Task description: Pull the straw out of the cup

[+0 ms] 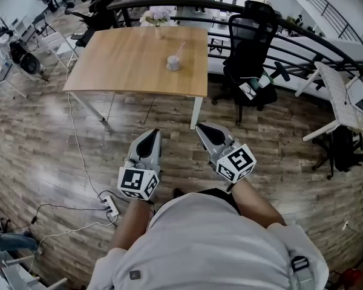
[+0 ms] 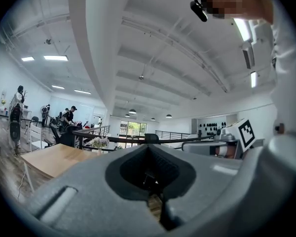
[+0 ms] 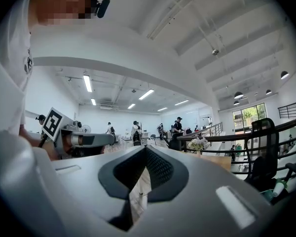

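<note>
The left gripper [image 1: 150,135] and the right gripper [image 1: 204,128] are held level, side by side, short of the near edge of the wooden table [image 1: 121,71] and over the plank floor [image 1: 60,138]. Both are seen clenched. In each gripper view the jaws are pressed together with only a sliver of floor showing through the seam, and nothing is gripped or touched by either.

The cup [image 1: 173,63] is set on the table, right of its middle and well apart from both grippers, almost straight ahead of the gap between them. Neither gripper can be called clearly nearer. The straw [image 1: 179,49] is stood in the cup with its long axis tilted, its free end leaned toward the table's far right corner. A reach across the near edge and opened jaws are judged necessary before any pull along that axis.
</note>
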Demonstrator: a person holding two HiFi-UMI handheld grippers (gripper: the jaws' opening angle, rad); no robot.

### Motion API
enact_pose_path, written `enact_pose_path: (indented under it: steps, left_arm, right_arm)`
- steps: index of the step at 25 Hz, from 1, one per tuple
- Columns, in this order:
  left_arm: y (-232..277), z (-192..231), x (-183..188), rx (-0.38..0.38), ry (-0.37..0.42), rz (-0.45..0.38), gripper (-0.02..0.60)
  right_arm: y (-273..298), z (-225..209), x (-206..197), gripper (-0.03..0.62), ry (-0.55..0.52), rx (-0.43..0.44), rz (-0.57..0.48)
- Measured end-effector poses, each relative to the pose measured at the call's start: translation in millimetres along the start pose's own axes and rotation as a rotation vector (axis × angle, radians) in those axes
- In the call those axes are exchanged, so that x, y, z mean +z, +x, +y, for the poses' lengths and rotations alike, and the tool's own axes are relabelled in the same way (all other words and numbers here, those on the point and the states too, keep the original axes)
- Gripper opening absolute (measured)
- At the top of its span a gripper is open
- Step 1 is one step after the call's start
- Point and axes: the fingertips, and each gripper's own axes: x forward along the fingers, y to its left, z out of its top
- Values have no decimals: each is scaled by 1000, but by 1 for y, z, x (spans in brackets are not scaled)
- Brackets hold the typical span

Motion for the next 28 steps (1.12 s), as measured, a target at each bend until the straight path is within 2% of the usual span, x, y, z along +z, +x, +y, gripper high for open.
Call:
enact_pose_path:
  steps: [8,15,21,28]
  left_arm:
    - [7,44,-1,13,-23,5,5]
    - [33,73,-4,49,-18,19,5]
    - [86,90,-15,66,-14,46,5]
    - [185,108,-12,80,-17,60,5]
  right_arm:
    - [46,-2,-6,9,7,20,16]
    - [79,-32,-8,9,19,44,13]
    - [111,-83,-18,9,48,75,18]
    - [150,-177,-15,9,64,106,35]
